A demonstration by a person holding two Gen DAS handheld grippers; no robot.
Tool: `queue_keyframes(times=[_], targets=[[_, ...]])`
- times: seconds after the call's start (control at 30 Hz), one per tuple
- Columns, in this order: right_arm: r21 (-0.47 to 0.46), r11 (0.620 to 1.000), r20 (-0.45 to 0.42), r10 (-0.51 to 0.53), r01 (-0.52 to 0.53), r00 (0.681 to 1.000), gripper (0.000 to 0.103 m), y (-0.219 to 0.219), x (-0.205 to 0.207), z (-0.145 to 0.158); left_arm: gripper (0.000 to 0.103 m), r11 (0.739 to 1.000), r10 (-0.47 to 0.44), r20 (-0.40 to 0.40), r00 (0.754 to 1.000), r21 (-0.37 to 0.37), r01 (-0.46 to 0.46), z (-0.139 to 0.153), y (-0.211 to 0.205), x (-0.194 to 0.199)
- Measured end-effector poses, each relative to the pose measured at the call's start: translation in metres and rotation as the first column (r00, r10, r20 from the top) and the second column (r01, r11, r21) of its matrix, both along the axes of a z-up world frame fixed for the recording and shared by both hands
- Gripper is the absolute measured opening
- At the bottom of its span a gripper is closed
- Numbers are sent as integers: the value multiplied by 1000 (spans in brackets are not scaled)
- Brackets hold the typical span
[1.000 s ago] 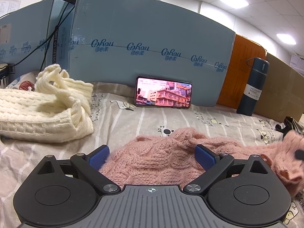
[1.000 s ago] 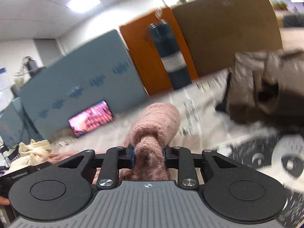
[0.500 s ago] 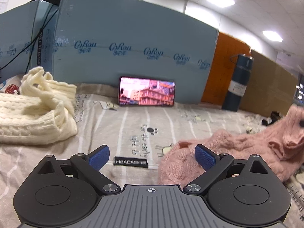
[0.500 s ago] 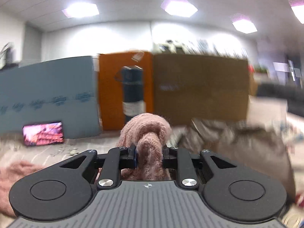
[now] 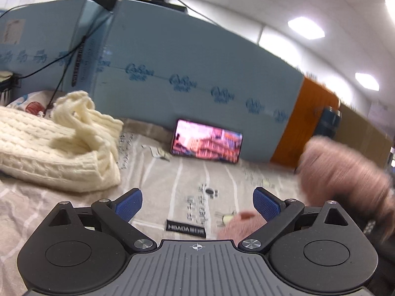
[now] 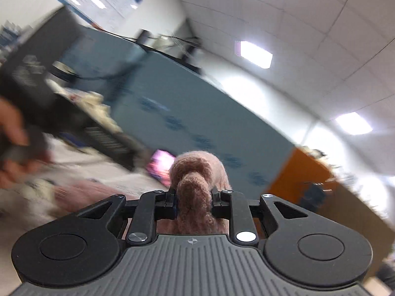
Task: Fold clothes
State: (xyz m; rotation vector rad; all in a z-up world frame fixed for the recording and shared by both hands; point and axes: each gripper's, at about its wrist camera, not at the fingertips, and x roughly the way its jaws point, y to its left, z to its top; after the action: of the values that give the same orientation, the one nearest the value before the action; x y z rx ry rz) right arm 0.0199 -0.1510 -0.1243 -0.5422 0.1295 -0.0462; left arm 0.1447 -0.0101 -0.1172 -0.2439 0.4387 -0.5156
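right tongs (image 6: pixel 193 203) pinching pink sweater (image 6: pixel 195 187), left tongs (image 5: pixel 197 203) spread, bare bedsheet (image 5: pixel 187 177) between

Pink knit sweater (image 6: pixel 195 185), cream cable-knit sweater (image 5: pixel 54 153), striped beige sheet (image 5: pixel 177 185), blue tool pads (image 5: pixel 129 203).

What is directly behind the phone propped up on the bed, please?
The phone leans against a blue foam board printed with logos. Whatever lies behind that board is hidden.
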Motion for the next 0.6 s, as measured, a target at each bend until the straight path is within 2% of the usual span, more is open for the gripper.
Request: queue_keyframes(times=[0.07, 0.13, 0.17, 0.23, 0.27, 0.3, 0.33, 0.37, 0.4, 0.43, 0.5, 0.57, 0.6], targets=[[92, 994, -49, 64, -59, 997, 20, 2, 2, 2, 98, 1000, 10, -1, 1000, -29, -10, 2, 4, 0], [222, 969, -111, 138, -111, 984, 20, -4, 6, 4, 98, 999, 11, 1, 1000, -49, -11, 3, 7, 0], [297, 947, -152, 174, -123, 973, 22, -8, 12, 4, 98, 998, 8, 3, 1000, -54, -8, 3, 7, 0], [462, 874, -220, 278, -151, 935, 32, -24, 25, 1, 98, 998, -1, 6, 1000, -60, 2, 4, 7, -1], [517, 841, -242, 325, -162, 914, 43, -29, 32, -2, 98, 998, -7, 5, 1000, -61, 7, 4, 6, -1], [567, 806, -261, 371, -169, 891, 47, -34, 39, -5, 98, 998, -12, 2, 1000, -61, 12, 4, 6, -1], [597, 783, -262, 394, -173, 881, 49, -38, 41, -4, 98, 998, -16, -1, 1000, -61, 16, 3, 6, -1], [623, 760, -243, 414, -186, 877, 59, -42, 40, -2, 98, 998, -18, -4, 1000, -60, 17, 3, 5, -1], [649, 732, -229, 447, -207, 865, 74, -45, 36, 1, 98, 998, -18, -7, 1000, -58, 17, 3, 5, -1], [675, 702, -213, 480, -226, 851, 80, -47, 33, 4, 98, 998, -15, -9, 1000, -57, 14, 3, 5, -1], [710, 651, -189, 545, -270, 817, 84, -52, 24, 15, 98, 998, -10, -14, 1000, -59, 9, 2, 6, -1], [713, 625, -138, 571, -319, 809, 87, -62, 9, 29, 98, 998, -16, -23, 1000, -66, 15, 2, 7, -1], [707, 624, -112, 563, -333, 819, 90, -69, 2, 34, 98, 997, -24, -29, 999, -71, 22, 1, 7, -1]])
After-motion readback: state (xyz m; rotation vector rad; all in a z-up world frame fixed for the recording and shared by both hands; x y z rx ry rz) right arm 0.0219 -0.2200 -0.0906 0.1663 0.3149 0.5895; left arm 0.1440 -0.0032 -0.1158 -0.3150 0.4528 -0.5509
